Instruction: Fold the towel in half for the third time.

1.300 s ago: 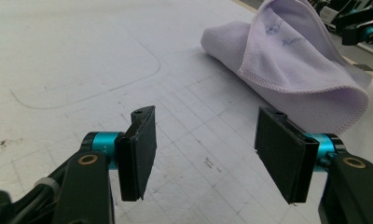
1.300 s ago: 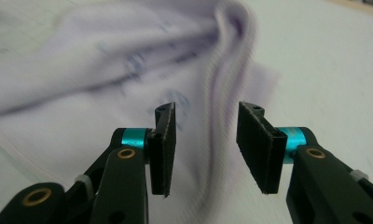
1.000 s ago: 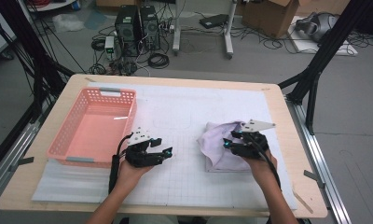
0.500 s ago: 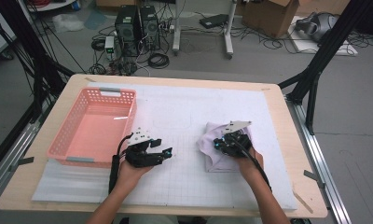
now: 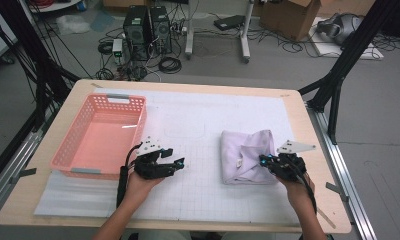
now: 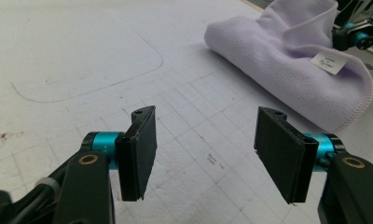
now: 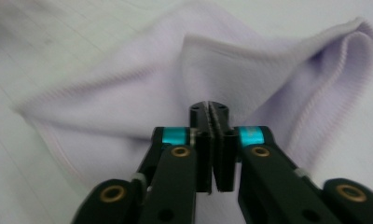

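Note:
A lilac cloth (image 5: 243, 157) lies folded on the white gridded mat (image 5: 198, 190), right of centre, with a small white label (image 6: 329, 62) on it. My right gripper (image 5: 264, 160) is at the cloth's right side. Its jaws are pressed together on a raised fold of the cloth (image 7: 128, 93), which fans out from the tips of the right gripper (image 7: 208, 109). My left gripper (image 5: 180, 164) rests low over the bare mat to the left of the cloth (image 6: 287, 60). In its own view the left gripper (image 6: 208, 154) stands open with nothing between the pads.
A pink plastic basket (image 5: 70, 150) with nothing in it sits at the left of the table, just left of my left hand. The table's right edge (image 5: 328, 200) runs close behind my right hand. Computers, cables and boxes lie on the floor beyond the table.
My right gripper went left over the cloth, then came back right, and a flap of the cloth now stands up at its tips. The left gripper has stayed where it was.

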Motion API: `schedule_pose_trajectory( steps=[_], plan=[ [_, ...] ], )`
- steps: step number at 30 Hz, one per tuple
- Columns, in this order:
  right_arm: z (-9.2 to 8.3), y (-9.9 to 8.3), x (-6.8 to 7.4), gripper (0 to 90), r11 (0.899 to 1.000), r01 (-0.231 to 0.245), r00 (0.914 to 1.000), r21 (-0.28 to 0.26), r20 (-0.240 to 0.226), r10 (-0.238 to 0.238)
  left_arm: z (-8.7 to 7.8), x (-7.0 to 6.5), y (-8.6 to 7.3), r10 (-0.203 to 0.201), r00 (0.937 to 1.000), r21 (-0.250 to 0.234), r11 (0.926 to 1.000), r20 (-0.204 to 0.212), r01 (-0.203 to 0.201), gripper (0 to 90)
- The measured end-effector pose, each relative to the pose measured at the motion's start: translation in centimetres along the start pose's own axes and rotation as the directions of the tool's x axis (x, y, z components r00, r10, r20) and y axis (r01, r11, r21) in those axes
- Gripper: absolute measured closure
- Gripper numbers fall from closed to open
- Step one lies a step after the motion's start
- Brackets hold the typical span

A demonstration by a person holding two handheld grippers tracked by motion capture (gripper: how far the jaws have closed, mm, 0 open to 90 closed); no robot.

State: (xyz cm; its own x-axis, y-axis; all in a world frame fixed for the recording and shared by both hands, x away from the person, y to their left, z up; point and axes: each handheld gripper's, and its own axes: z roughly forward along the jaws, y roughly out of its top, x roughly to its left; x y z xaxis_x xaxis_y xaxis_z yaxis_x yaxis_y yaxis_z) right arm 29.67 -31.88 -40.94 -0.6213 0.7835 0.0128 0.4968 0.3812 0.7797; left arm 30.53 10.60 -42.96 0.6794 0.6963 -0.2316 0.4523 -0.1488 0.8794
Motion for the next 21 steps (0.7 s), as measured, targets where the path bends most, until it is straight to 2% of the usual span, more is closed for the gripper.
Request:
schedule_pose_trajectory(
  steps=[1,2,3,4,7,10,13,15,16,17,18,19,21],
  plan=[
    [-0.3,-0.5,-0.3,88.2,1.0,-0.018,0.9998,0.001,0.012,0.018,0.0,0.0,0.0,-0.001,1.0,0.0,1.0,-0.001,0.001,39.2],
    [-0.7,-0.9,-0.7,79.0,0.999,-0.036,0.9991,-0.006,0.022,0.036,0.1,0.0,0.0,0.001,1.0,-0.001,1.0,-0.002,-0.001,39.2],
    [-1.1,-1.0,-1.0,75.5,0.998,-0.068,0.9972,-0.019,0.03,0.068,0.1,0.0,0.0,0.001,1.0,-0.001,1.0,-0.002,-0.001,39.2],
    [-1.4,-1.0,-1.3,73.3,0.997,-0.074,0.9965,-0.036,0.036,0.075,0.1,0.0,0.0,0.001,1.0,-0.001,1.0,-0.002,-0.001,39.3],
    [-2.1,-0.1,-1.4,59.1,0.992,-0.092,0.9937,-0.09,0.056,0.097,0.1,-0.1,0.0,0.001,1.0,0.0,1.0,-0.001,-0.001,39.2],
    [-1.8,1.5,-1.2,49.7,0.988,-0.089,0.9939,-0.129,0.054,0.096,0.2,0.0,0.0,0.0,1.0,0.001,1.0,0.0,0.0,39.2],
    [-0.3,3.0,-0.7,46.8,0.995,-0.042,0.9986,-0.094,0.027,0.045,0.1,0.0,0.0,0.002,1.0,0.0,1.0,0.0,-0.002,39.2],
    [1.1,3.5,-0.4,48.3,0.999,-0.018,0.9998,-0.051,0.006,0.019,0.1,0.0,0.0,0.0,1.0,-0.001,1.0,0.0,0.0,39.3],
    [1.6,3.5,-0.3,54.1,1.0,-0.007,1.0,-0.025,-0.001,0.007,0.1,0.0,0.0,0.001,1.0,-0.001,1.0,0.001,-0.001,39.3],
    [1.9,3.4,-0.2,65.6,1.0,0.011,0.9998,-0.003,-0.019,-0.011,0.1,0.0,0.0,0.0,1.0,-0.001,1.0,0.003,0.0,39.3],
    [1.9,3.4,-0.2,65.6,1.0,0.011,0.9998,-0.003,-0.019,-0.011,0.1,0.0,0.0,0.0,1.0,-0.001,1.0,0.003,0.0,39.2],
    [1.6,3.0,-0.1,83.1,0.999,0.032,0.9988,0.003,-0.037,-0.031,0.1,-0.1,0.0,0.003,1.0,-0.003,1.0,0.004,-0.003,39.3],
    [0.9,2.1,-0.4,85.3,0.999,0.037,0.9986,0.0,-0.039,-0.037,0.2,-0.1,0.0,0.005,1.0,-0.001,1.0,0.003,-0.005,39.2]
  ],
)
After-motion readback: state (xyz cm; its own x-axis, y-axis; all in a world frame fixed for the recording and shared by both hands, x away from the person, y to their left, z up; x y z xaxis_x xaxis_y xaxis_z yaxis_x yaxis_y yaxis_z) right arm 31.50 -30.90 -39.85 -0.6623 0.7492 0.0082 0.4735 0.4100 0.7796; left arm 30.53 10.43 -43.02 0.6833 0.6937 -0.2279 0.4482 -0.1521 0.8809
